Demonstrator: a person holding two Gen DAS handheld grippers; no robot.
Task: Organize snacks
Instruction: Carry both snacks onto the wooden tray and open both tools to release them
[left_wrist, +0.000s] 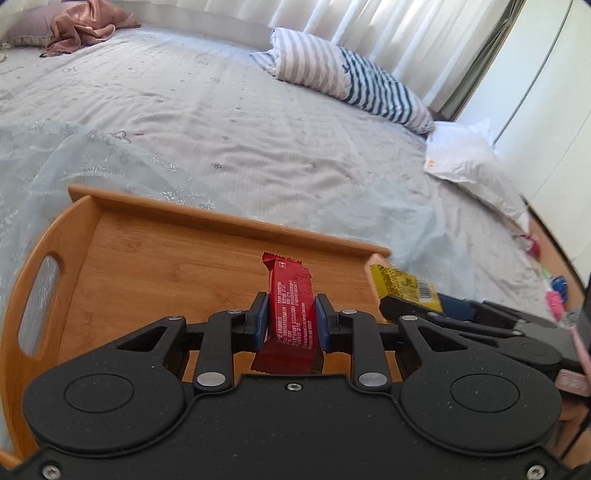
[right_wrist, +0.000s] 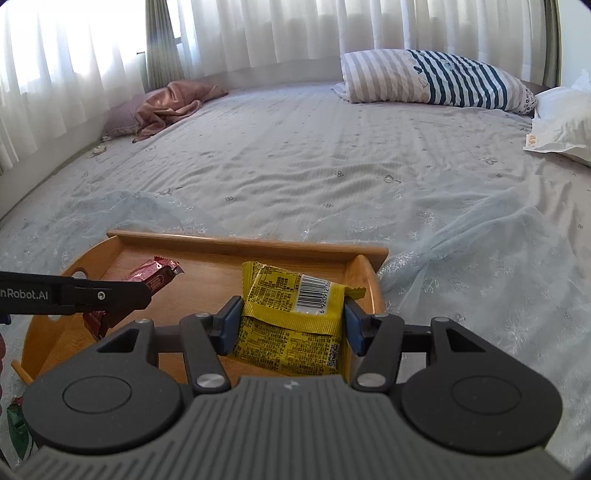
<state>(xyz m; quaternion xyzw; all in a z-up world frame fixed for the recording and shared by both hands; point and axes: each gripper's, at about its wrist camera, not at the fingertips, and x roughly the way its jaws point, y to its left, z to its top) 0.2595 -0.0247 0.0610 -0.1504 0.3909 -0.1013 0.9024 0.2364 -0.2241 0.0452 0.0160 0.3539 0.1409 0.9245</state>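
A wooden tray (left_wrist: 155, 236) with cut-out handles lies on the bed; it also shows in the right wrist view (right_wrist: 207, 240). My left gripper (left_wrist: 291, 317) is shut on a red snack bar (left_wrist: 291, 299) and holds it above the tray floor; the bar also shows in the right wrist view (right_wrist: 159, 275). My right gripper (right_wrist: 290, 321) is shut on a yellow snack packet (right_wrist: 291, 317) over the tray's right part. The packet also shows in the left wrist view (left_wrist: 402, 286), by the tray's right end.
The tray sits on a pale sheer cloth (right_wrist: 461, 258) over the grey bedsheet (right_wrist: 314, 155). A striped pillow (right_wrist: 432, 79), a white bag (right_wrist: 561, 125) and a pink cloth (right_wrist: 173, 103) lie farther off. Small colourful snacks (left_wrist: 554, 291) lie at the right.
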